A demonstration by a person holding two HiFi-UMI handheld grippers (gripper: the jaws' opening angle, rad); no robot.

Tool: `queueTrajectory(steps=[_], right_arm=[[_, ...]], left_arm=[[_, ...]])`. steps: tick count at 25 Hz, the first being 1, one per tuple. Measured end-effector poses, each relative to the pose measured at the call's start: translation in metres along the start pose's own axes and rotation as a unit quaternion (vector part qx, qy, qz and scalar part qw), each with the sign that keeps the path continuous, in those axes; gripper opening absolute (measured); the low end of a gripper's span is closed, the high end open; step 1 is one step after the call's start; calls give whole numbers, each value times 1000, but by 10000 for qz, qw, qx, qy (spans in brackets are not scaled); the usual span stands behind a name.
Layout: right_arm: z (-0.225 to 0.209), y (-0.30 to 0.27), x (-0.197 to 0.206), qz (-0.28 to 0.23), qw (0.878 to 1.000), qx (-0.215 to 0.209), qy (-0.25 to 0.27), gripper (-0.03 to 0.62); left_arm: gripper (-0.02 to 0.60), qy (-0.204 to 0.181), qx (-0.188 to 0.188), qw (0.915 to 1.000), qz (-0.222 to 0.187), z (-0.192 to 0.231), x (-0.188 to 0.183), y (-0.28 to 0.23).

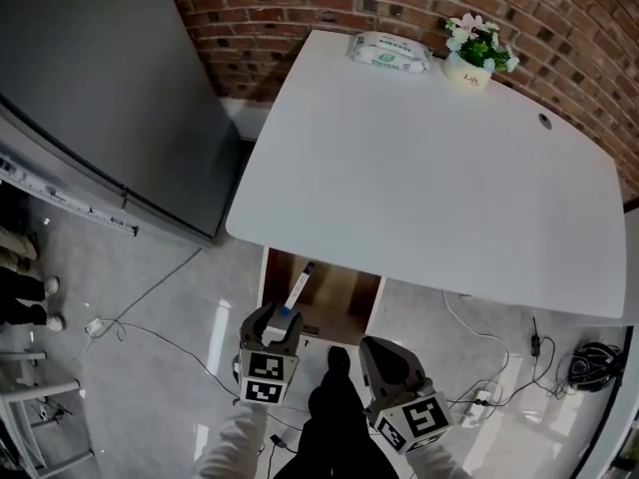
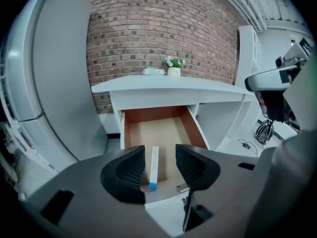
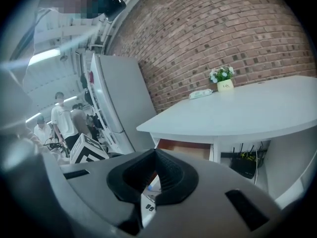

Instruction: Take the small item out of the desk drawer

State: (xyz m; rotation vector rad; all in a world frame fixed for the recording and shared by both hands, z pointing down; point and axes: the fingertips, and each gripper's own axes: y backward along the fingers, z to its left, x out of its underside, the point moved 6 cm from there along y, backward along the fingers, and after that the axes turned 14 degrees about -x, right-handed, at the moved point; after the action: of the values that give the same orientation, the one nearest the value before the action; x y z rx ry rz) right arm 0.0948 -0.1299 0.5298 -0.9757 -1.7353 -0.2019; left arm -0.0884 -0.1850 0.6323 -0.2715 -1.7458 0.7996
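The desk drawer point(image 1: 344, 297) stands pulled out under the white desk point(image 1: 419, 168). In it lies a slim white box with a blue end point(image 2: 154, 166), also in the head view point(image 1: 298, 289), with a small metallic piece point(image 2: 182, 187) to its right. My left gripper point(image 2: 159, 156) is open just in front of the drawer, and the box shows between its jaws without touching them. In the head view this left gripper point(image 1: 274, 319) hovers at the drawer's front edge. My right gripper point(image 3: 155, 155) is shut on nothing, held lower right of the drawer point(image 1: 379, 355).
A pack of wipes point(image 1: 387, 50) and a small flower pot point(image 1: 475, 54) sit at the desk's far edge against the brick wall. A tall grey cabinet point(image 1: 100, 98) stands to the left. Cables point(image 1: 130, 327) and a power strip point(image 1: 479, 407) lie on the floor. People point(image 3: 62, 120) stand beyond.
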Motion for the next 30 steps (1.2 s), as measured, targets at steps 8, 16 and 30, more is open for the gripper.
queueTrajectory(steps=[8,16,30], right_arm=[[-20,-26,19,109,9998,-147,-57,26],[-27,-37,33,319,9993,-205,-29,26],[-28,-40,48,479,9986,-124,-199,26]], left_arm=[[210,-198,-3,9976,666,-8,34,-48],[212,-562,53,9916,1164,-13,54,-87],[213,-1105,85,9776,1790,-26,70,-133]])
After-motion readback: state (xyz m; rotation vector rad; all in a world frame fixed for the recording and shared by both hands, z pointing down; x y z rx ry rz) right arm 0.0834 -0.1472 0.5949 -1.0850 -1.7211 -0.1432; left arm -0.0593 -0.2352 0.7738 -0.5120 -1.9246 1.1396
